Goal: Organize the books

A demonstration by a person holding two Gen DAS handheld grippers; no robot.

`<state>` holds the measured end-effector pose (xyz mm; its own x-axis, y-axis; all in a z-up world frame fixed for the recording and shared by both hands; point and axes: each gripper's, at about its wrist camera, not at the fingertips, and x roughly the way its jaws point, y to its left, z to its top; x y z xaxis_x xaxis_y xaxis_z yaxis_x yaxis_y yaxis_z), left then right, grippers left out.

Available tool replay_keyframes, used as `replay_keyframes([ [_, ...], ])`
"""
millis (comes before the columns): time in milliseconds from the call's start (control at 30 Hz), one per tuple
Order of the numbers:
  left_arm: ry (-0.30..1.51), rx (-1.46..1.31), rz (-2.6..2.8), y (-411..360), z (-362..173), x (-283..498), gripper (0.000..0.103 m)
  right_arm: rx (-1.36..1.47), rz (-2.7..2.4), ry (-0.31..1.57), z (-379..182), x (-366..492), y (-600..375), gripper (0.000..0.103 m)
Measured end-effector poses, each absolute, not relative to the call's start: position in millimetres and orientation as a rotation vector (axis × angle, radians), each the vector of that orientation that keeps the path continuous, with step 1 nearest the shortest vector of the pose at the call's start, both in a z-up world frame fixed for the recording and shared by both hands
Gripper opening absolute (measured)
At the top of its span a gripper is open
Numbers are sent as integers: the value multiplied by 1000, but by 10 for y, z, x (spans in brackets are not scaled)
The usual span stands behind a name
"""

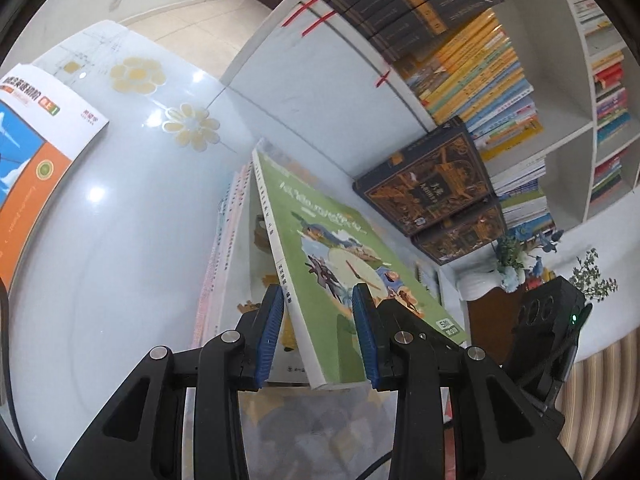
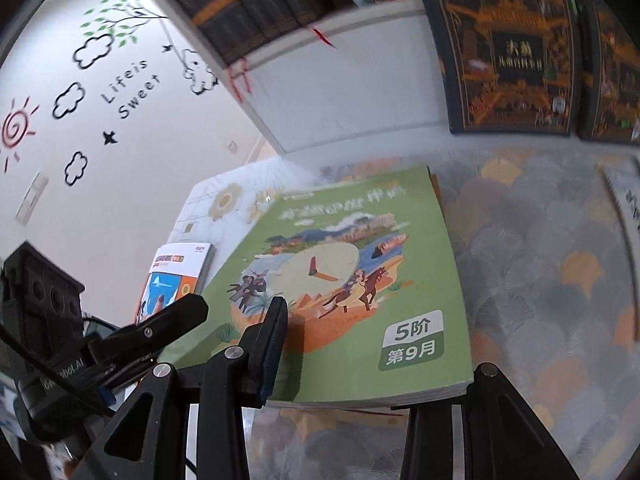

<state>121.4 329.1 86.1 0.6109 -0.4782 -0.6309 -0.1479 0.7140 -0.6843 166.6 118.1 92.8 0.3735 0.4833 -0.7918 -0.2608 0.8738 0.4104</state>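
Two grippers hold one green book

The left gripper (image 1: 318, 334) and right gripper (image 2: 372, 344) both grip the green book (image 2: 344, 280); the right gripper's far finger hides underneath it. Its label reads "5阶 第9月".

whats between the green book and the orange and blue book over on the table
Bare glossy tabletop with flower prints, seen in the left wrist view, separates the green book from the orange and blue book.

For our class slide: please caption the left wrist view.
Left gripper jaws clamp a green book over the table.
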Motion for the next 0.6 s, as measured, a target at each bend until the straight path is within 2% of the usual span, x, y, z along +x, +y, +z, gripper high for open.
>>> replay_keyframes([
  [100,943,-770,-194,3275,764,1147,31,259,485,1172,780,1697,1186,47],
  [233,963,-776,-147,3312,659,939,31,217,506,1307,471,1609,1261,48],
  [433,941,-765,-120,3274,788,543,31,215,565,1324,470,1259,1135,47],
  [567,952,-691,-164,2988,929,360,31,117,615,1359,381,765,932,47],
  [600,961,-674,-179,2905,946,341,34,105,617,1364,355,680,866,48],
])
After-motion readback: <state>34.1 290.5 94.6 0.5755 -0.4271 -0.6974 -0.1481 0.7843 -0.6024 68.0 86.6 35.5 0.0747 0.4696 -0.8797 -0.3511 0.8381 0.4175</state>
